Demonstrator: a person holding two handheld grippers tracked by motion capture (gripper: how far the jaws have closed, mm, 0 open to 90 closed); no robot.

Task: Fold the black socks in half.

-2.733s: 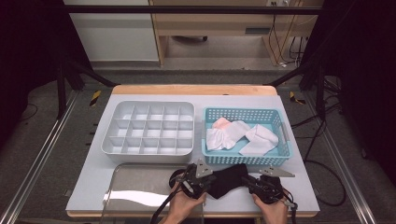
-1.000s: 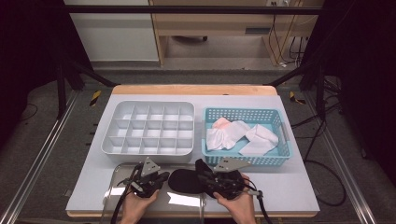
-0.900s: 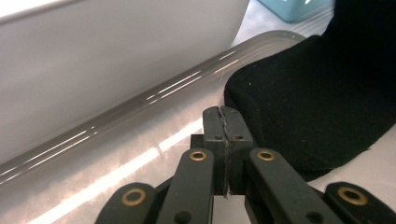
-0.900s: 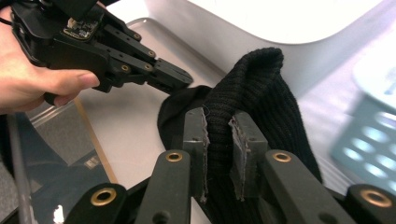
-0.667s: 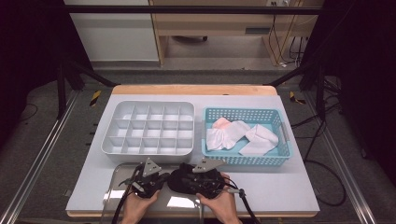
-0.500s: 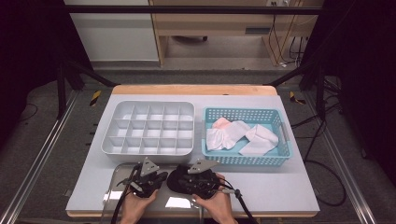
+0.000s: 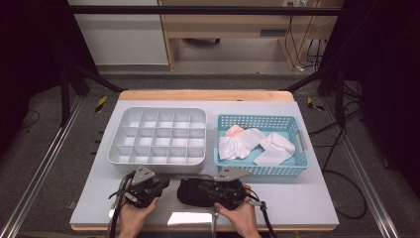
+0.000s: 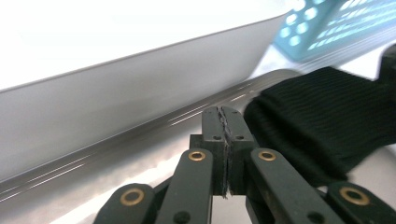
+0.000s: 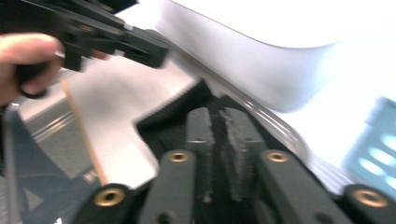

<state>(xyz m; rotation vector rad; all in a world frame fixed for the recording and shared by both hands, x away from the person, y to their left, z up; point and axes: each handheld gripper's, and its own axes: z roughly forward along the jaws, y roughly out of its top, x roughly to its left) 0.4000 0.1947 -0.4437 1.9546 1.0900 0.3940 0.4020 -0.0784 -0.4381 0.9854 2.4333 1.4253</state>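
Black sock (image 7: 194,191) lies flat on tray (image 7: 190,218), long axis left-right.

Bright table, dark surround, blown-out white glare, blurred right gripper view

Grey table (image 7: 317,198) with wooden far edge. White compartment tray (image 7: 157,135) sits left of centre toward the far edge. Blue basket (image 7: 257,171) holding white cloths just beside it, toward the right edge. Metal tray (image 7: 190,218) at the near edge, black cloth (image 7: 190,193) lying in it.
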